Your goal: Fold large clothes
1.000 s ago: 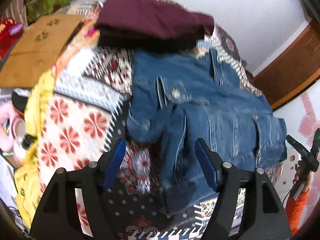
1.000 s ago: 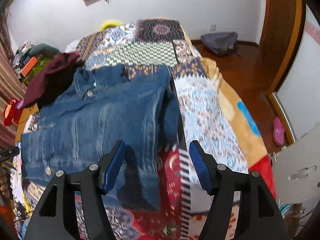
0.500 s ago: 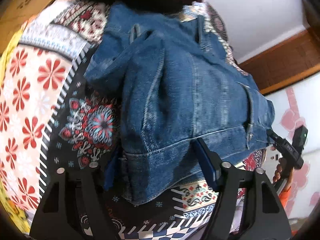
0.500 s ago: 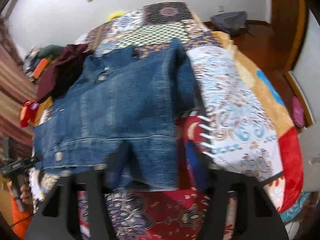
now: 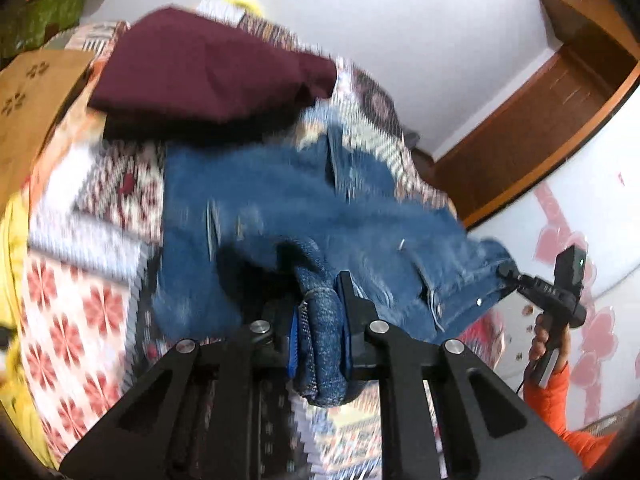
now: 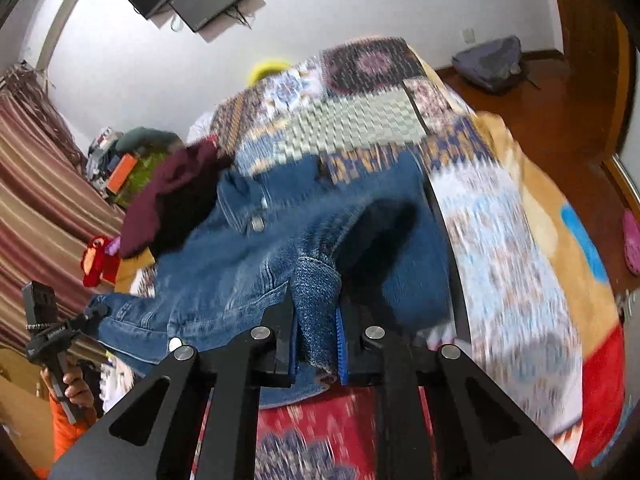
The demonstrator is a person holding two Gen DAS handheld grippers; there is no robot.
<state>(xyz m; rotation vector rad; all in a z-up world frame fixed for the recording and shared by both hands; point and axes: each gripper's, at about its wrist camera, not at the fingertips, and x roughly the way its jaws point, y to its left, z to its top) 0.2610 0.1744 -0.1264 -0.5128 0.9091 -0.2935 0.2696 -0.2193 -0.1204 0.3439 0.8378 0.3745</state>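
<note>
A blue denim jacket lies on a patchwork bedspread. My left gripper is shut on a thick fold of the jacket's hem and holds it lifted off the bed. My right gripper is shut on the other hem corner of the denim jacket, also lifted. The lifted hem arches over a dark gap above the bed. The collar end still rests on the bedspread. In the left wrist view the right gripper shows from the side, clamped on the hem.
A folded maroon garment lies beyond the jacket's collar, with a cardboard box beside it. A wooden door stands at the right. A grey bag and a pink slipper lie on the wood floor. A striped curtain hangs at the left.
Both grippers went from open above the jacket's hem to shut on it. The hem has been lifted off the bed and the jacket now arches upward.
</note>
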